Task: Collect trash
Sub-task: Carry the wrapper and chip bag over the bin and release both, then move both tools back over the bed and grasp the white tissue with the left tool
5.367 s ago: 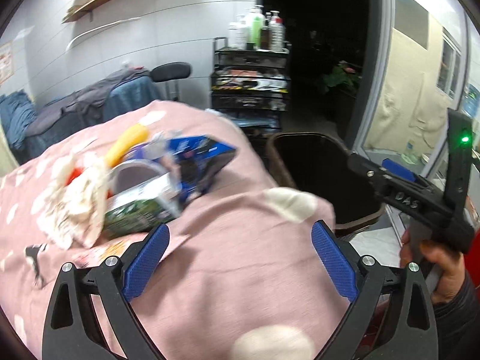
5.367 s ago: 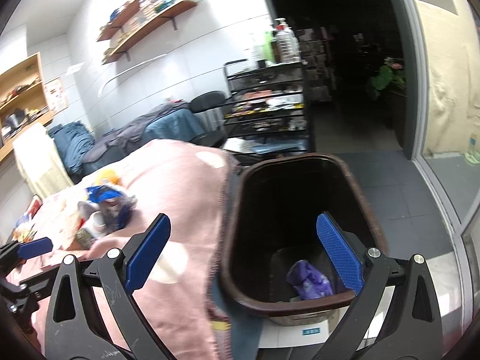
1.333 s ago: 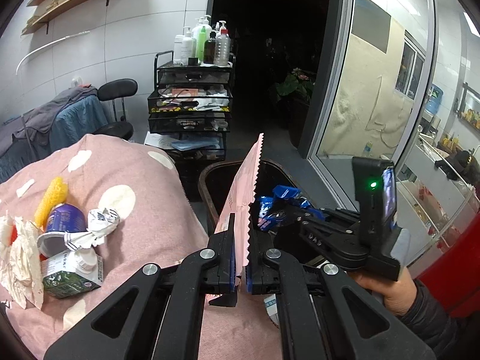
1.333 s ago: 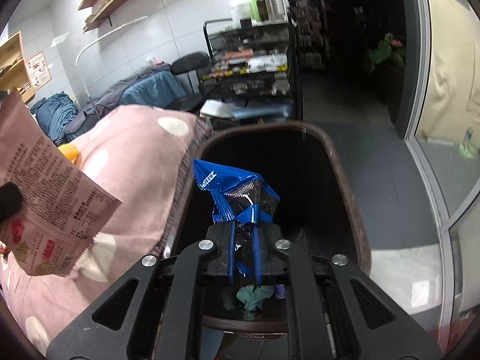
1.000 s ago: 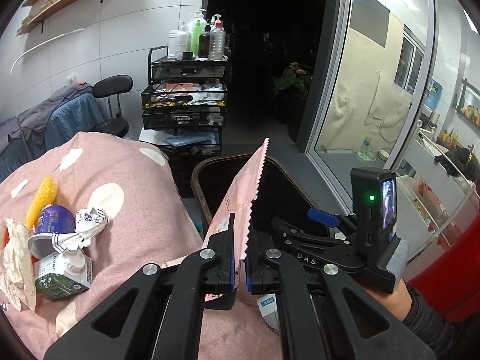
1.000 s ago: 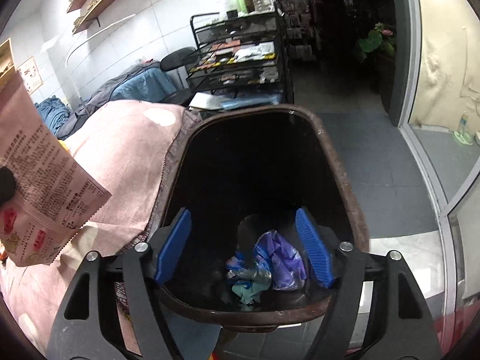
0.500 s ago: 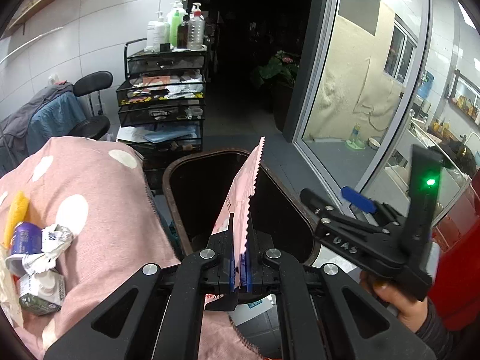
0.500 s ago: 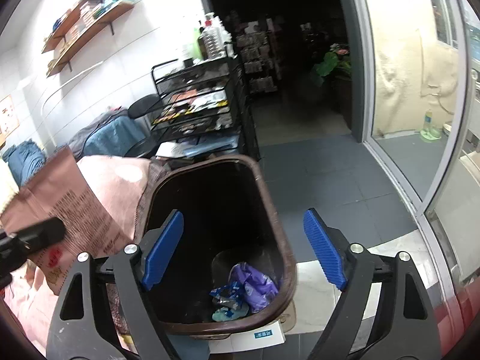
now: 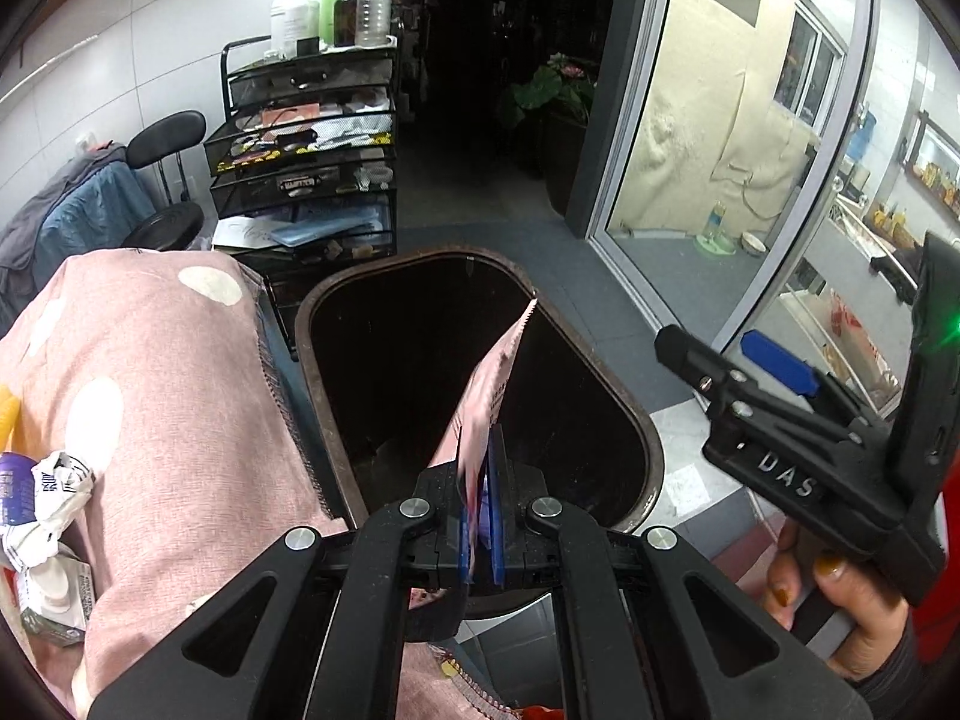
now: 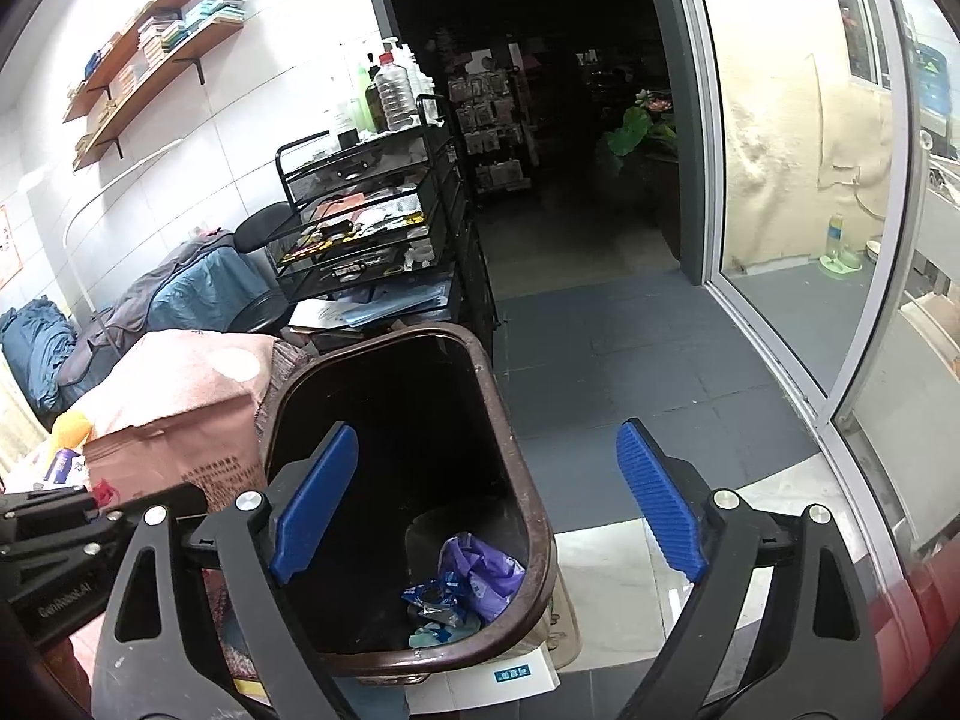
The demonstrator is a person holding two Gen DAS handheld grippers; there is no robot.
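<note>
Centre of both views: brown bin [image 9: 624, 420], mouth open, beside pink blanket [image 9: 180, 396] at left. Purple and blue trash [image 10: 474, 570] on bin floor, lower centre of right view. Lower centre of left view: left gripper [image 9: 478, 504] angled down over bin, clamped on pink packet [image 9: 489, 384] standing edge-on above the mouth. Right gripper [image 10: 480, 504] at right, gripped by hand [image 9: 840, 600], jaws opening wide, nothing between. More litter [image 9: 42, 504] on blanket, far left.
</note>
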